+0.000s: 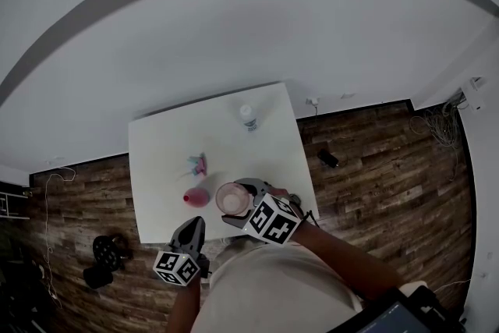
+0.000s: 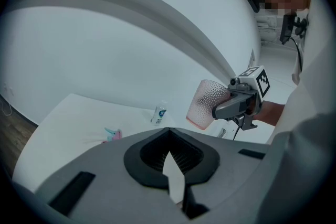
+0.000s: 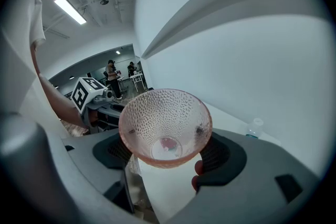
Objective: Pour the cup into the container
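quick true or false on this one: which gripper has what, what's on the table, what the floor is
1. The right gripper is shut on a pink dimpled cup. True.
2. The left gripper has its jaws wide open. False: the jaws are together with nothing between them.
3. A small bottle stands on the far part of the white table. True.
4. The floor is grey carpet. False: it is brown wood planks.
5. A small pink container sits on the table next to the held cup. True.
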Available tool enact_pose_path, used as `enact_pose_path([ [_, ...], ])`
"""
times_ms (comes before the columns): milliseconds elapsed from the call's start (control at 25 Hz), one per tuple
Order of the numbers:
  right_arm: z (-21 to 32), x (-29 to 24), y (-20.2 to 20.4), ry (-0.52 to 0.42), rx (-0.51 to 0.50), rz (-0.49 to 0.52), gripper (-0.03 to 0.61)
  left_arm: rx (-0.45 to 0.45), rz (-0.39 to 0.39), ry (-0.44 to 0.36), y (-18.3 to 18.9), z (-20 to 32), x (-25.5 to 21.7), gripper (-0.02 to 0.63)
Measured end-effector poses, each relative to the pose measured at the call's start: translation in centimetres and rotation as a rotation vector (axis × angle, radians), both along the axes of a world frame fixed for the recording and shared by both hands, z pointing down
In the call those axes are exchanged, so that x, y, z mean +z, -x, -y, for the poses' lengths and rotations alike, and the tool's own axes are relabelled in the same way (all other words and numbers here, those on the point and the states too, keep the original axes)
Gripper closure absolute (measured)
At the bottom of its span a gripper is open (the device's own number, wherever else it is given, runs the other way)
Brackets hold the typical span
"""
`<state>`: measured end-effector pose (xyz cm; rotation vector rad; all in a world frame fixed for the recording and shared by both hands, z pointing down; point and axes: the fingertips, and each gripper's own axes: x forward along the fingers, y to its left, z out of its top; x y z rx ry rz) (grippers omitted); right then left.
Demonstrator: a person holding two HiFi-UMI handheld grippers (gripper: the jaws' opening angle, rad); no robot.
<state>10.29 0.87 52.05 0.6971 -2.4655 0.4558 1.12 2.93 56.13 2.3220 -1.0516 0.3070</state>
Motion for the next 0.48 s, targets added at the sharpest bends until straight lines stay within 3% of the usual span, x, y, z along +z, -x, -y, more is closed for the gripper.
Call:
enact_pose_path([
  [480, -1.1, 2.1, -0.1, -0.007, -0.041, -0.058, 0.206, -0.009, 0.018, 0.025, 0.2, -1.0, 1.2, 0.604],
])
